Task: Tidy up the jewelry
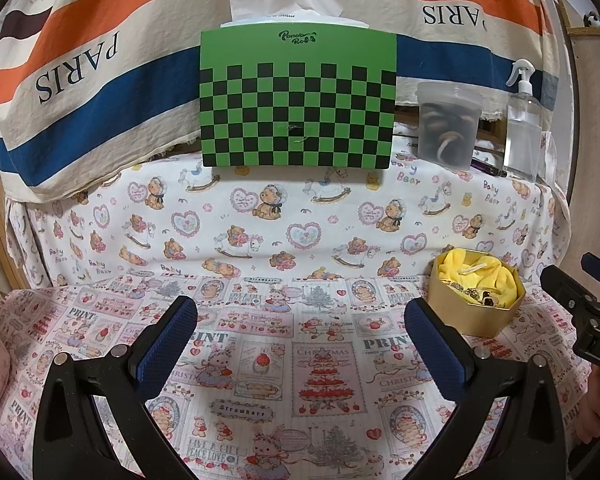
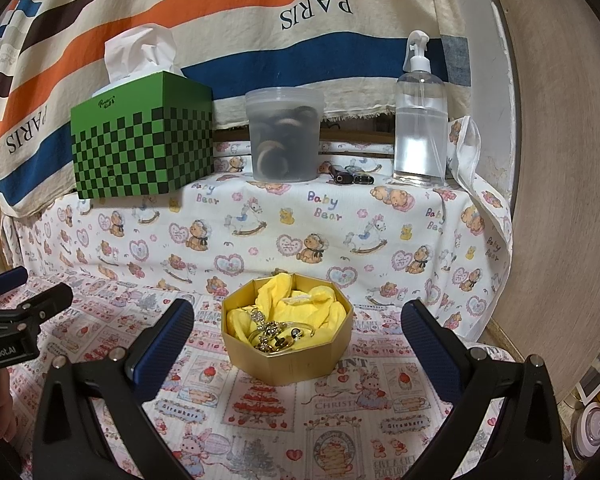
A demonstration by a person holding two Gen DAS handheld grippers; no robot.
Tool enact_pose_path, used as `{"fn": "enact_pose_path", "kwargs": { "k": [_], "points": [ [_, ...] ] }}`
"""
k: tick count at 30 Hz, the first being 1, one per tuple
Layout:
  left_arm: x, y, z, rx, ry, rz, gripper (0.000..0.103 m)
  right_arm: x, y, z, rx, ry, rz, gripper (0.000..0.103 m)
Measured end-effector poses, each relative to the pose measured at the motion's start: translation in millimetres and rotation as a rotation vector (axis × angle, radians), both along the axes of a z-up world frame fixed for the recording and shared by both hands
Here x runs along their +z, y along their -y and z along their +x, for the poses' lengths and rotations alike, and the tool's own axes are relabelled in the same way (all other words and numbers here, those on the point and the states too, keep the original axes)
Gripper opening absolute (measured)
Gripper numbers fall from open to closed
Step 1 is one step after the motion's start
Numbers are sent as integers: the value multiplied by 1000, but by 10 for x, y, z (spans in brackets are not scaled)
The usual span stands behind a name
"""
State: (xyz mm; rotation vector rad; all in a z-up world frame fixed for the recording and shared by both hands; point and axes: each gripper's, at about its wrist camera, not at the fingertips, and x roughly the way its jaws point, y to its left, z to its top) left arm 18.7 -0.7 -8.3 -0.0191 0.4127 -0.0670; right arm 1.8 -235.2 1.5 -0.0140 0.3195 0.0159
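The jewelry point(image 2: 274, 330) lies heaped in a gold box point(image 2: 288, 364), straight ahead of the right gripper point(image 2: 298, 336) and between the lines of its two fingers, a little beyond the tips. From the left gripper point(image 1: 300, 330) the same box sits off to the right, past its right finger. Both grippers stand wide apart and hold nothing.

With every piece in the box and no loose piece on the table point(image 2: 340, 420), this fits either a pile waiting to be sorted or pieces already gathered in; the pictures do not settle which. If any piece is to be picked, I judge the right gripper is the one placed for it, and it would need to narrow a great deal, since the pieces are small, thin and tangled together.

The box is eight-sided card with a matte gold face and low straight walls. A crumpled yellow cloth point(image 2: 300, 300), soft and fleecy, lines it. The jewelry is gold-toned metal: chain links, curved bands and at least one dark rounded bead, all glinting. The gripper pads point(image 2: 166, 344) are blue and finely knurled. The table carries a thin printed cloth, pink and white.
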Motion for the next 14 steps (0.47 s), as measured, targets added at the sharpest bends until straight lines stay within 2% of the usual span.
{"fn": "enact_pose_path", "kwargs": {
  "k": [14],
  "points": [
    [-4, 23, -12, -2, 7, 11, 103, 4, -5, 3, 3, -3, -2, 103]
  ]
}}
